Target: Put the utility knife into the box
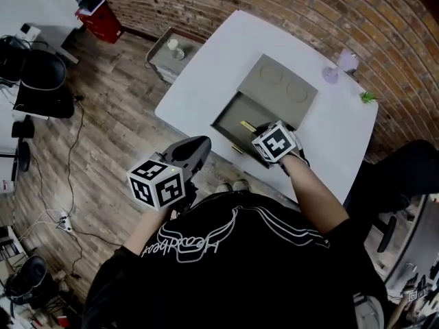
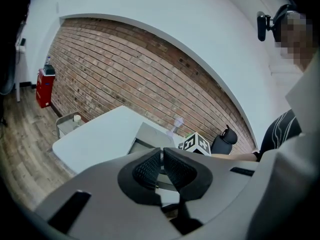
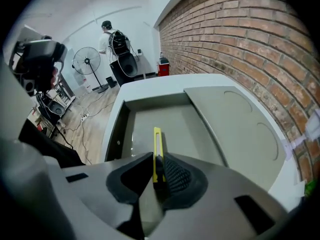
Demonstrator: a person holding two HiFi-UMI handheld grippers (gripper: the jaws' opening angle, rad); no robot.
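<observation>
Yellow utility knife [image 3: 157,151] is clamped edge-up between the right gripper's [image 3: 160,171] jaws, with its free end jutting forward over the open box [image 3: 112,129]. The knife is not in yet: it hangs above the box floor and, as far as I can judge, clear of it. The step in hand looks like the lowering.

The next move calls for a drop toward the bare floor, keeping the knife's tip off the walls. Only then should the jaws part. The grey lid [image 3: 235,129] lies alongside the opening, on the brick-wall side, out of the way.

The left gripper [image 2: 162,165] is held back off the table's near edge, its jaws together on nothing.

Surface:
- White table [image 1: 206,67], with the box toward its near edge.
- A small purple object [image 1: 341,66] at the far edge.
- A green scrap [image 1: 368,97] near the far right corner.

Room:
- Brick wall [image 1: 274,5] behind.
- Wood floor [image 1: 110,115] with loose cables.
- A red cabinet [image 1: 101,18] and a black chair [image 1: 41,74].
- A standing fan [image 3: 86,61].
- A person [image 3: 112,41] with back turned, well away.
</observation>
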